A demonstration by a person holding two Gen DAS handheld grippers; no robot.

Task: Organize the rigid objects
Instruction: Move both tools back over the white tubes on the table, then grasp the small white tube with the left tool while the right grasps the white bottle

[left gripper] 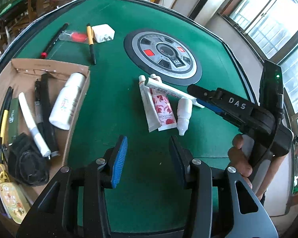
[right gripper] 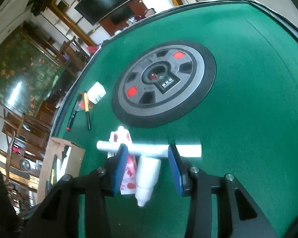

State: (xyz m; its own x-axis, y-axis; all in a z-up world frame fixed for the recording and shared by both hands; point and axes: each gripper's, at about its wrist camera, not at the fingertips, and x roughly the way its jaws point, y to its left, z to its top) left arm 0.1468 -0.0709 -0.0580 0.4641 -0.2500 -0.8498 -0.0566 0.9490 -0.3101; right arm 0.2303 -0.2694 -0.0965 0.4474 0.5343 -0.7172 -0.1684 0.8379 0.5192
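Note:
A cluster of tubes lies mid-table: a white tube (left gripper: 147, 105), a rose-print tube (left gripper: 164, 109), a long white tube (left gripper: 168, 89) across them, and a small white dropper bottle (left gripper: 183, 115). My right gripper (right gripper: 148, 158) is open, its blue pads either side of the long white tube (right gripper: 149, 148), above the dropper bottle (right gripper: 148, 176). It shows in the left wrist view (left gripper: 200, 97) reaching in from the right. My left gripper (left gripper: 149, 154) is open and empty, hovering near the table's front, short of the tubes.
A cardboard box (left gripper: 73, 67) at left holds a white bottle (left gripper: 67, 101), pens and a black pouch. Pens (left gripper: 91, 43), a white charger (left gripper: 103, 32) and a red item (left gripper: 78, 36) lie at the back. A round grey panel (left gripper: 163, 56) sits mid-table.

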